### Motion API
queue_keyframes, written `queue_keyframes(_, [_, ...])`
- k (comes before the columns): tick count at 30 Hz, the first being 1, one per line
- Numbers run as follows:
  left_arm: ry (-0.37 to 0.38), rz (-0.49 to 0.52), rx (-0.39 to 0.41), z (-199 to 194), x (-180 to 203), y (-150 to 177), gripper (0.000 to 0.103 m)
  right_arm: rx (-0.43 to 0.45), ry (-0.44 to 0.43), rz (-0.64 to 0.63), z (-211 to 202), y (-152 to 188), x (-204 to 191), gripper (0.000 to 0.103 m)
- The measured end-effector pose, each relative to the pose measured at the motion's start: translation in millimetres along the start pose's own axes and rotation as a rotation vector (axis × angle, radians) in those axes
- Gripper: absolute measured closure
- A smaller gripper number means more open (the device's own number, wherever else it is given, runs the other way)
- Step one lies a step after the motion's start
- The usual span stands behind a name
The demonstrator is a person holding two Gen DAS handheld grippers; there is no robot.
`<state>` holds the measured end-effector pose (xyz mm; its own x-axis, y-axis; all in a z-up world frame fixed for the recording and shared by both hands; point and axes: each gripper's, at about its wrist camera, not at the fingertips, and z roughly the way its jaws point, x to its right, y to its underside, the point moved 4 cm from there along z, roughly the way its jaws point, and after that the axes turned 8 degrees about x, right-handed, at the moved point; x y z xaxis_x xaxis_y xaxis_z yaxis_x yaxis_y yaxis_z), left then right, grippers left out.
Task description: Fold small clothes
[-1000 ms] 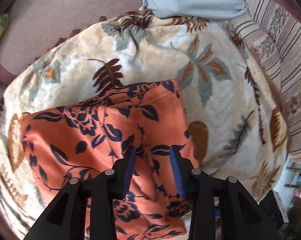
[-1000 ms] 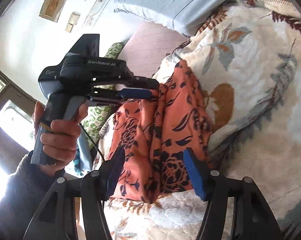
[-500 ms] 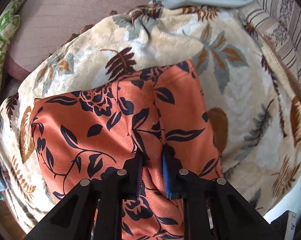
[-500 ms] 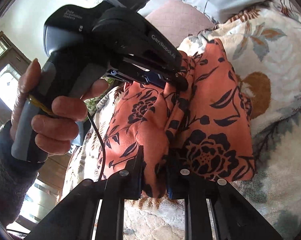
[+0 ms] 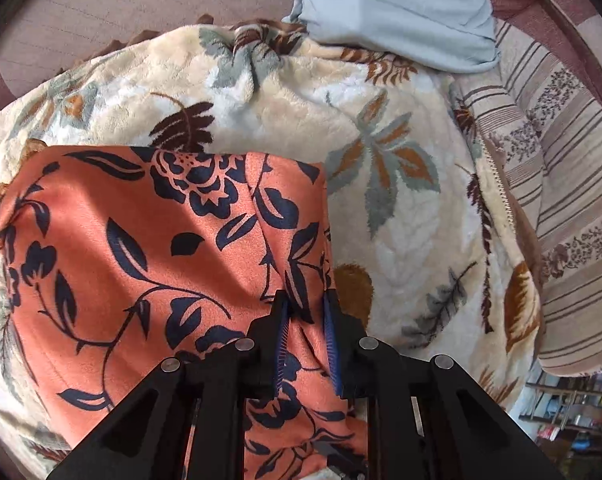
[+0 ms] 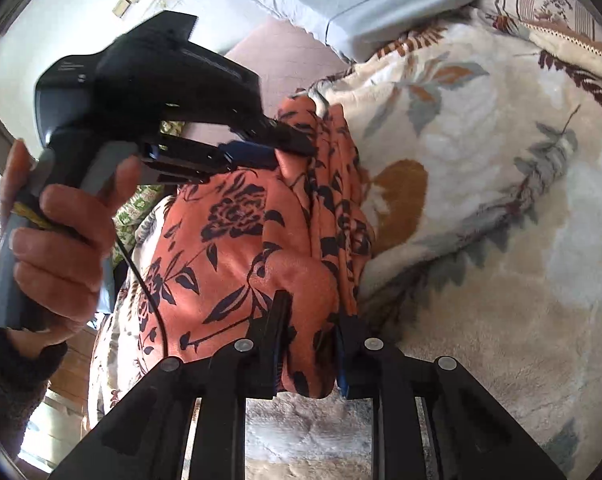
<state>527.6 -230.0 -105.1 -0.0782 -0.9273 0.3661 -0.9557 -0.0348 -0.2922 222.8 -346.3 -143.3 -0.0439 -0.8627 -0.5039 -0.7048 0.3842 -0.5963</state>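
An orange garment with a dark blue flower print point(image 5: 149, 256) lies on a cream leaf-patterned blanket point(image 5: 401, 208). My left gripper point(image 5: 305, 304) is shut on the garment's right edge, with a fold of cloth pinched between its blue pads. In the right wrist view the garment point(image 6: 237, 248) is bunched into folds. My right gripper point(image 6: 313, 312) is shut on its near edge. The left gripper point(image 6: 277, 148) also shows there, held in a hand and clamped on the garment's far edge.
A light blue pillow point(image 5: 393, 8) lies at the back of the blanket. A striped cushion point(image 5: 573, 208) runs along the right. A mauve mattress point(image 5: 101, 12) shows at the back left. A room with shelves point(image 5: 573, 420) is beyond the lower right edge.
Both grippers were open around the garment a second ago and closed on its edges. Since then the garment's right edge has been drawn over, and the cloth now covers more of the blanket's left.
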Motion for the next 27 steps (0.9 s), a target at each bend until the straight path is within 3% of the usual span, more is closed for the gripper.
queue_keyframes(3, [0.068,-0.008,0.095,-55.0,-19.1,-7.2,0.084,-0.008,-0.024,0.027,-8.0,-6.7,-1.0,0.074])
queue_keyframes(4, [0.070,-0.019,0.128,-72.4,-31.7,-8.5,0.078,-0.001,-0.030,0.035,-13.7,-11.3,-0.7,0.069])
queue_keyframes(7, [-0.044,-0.020,0.224,-107.5,-77.8,-6.4,0.057,0.096,-0.037,0.063,-37.9,-39.6,2.3,0.050])
queue_keyframes(8, [-0.082,-0.023,0.231,-111.6,-92.4,-2.6,0.057,0.126,-0.031,0.074,-42.5,-52.4,3.0,0.046])
queue_keyframes(10, [-0.105,-0.070,0.209,-109.5,-121.4,5.4,0.057,0.136,-0.034,0.079,-35.8,-78.3,-1.2,0.045])
queue_keyframes(13, [-0.076,-0.168,0.170,-96.8,-152.5,18.1,0.058,0.088,-0.051,0.076,-1.5,-109.5,-16.4,0.044])
queue_keyframes(16, [-0.062,-0.232,0.136,-72.9,-169.9,20.1,0.058,0.013,-0.011,0.076,56.2,-127.9,-25.0,0.044])
queue_keyframes(18, [-0.066,-0.241,0.108,-53.4,-174.6,16.5,0.058,-0.025,0.060,0.054,85.3,-129.5,-24.4,0.044])
queue_keyframes(19, [-0.071,-0.234,0.096,-49.5,-174.5,15.6,0.061,-0.062,0.083,0.045,98.4,-127.9,-21.8,0.045])
queue_keyframes(21, [-0.087,-0.192,0.120,-40.1,-169.5,6.7,0.065,-0.139,0.128,0.022,118.3,-125.0,-19.6,0.082])
queue_keyframes(22, [-0.100,-0.162,0.151,-42.3,-166.6,3.5,0.065,-0.131,0.116,0.000,117.2,-126.5,-23.0,0.090])
queue_keyframes(24, [-0.145,-0.143,0.182,-38.8,-166.5,0.1,0.065,-0.051,0.069,-0.044,104.1,-138.0,-30.7,0.092])
queue_keyframes(25, [-0.159,-0.149,0.167,-29.7,-168.6,-0.6,0.064,-0.041,0.091,-0.042,103.9,-139.7,-25.8,0.092])
queue_keyframes(27, [-0.167,-0.171,0.116,-7.6,-172.3,4.0,0.063,-0.107,0.149,-0.009,118.4,-133.3,-6.3,0.092])
